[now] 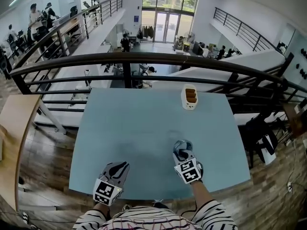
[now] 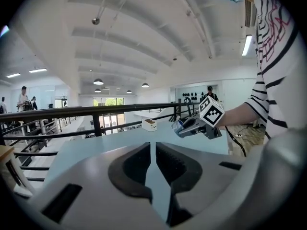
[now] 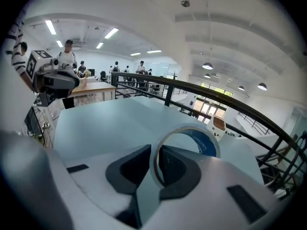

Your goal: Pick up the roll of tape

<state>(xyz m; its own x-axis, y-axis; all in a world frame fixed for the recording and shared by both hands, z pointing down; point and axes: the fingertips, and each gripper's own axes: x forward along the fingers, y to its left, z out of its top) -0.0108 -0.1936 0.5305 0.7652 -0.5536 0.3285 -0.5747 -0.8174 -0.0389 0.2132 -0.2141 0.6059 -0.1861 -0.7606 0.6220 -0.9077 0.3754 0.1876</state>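
The roll of tape (image 3: 207,144), a thin pale ring with a blue inside, stands upright between the jaws of my right gripper (image 3: 157,153), which is shut on its wall. In the head view the right gripper (image 1: 183,154) holds the tape roll (image 1: 179,145) above the near right part of the light blue table (image 1: 134,128). My left gripper (image 1: 120,167) hovers over the table's near edge, to the left of it. In the left gripper view its jaws (image 2: 153,150) stand almost together with nothing between them, and the right gripper (image 2: 184,127) shows ahead on the right.
A small white box (image 1: 190,97) with brown contents stands at the table's far side. A dark metal railing (image 1: 144,59) runs behind the table over a drop to the floor below. A wooden tabletop (image 1: 14,128) lies to the left.
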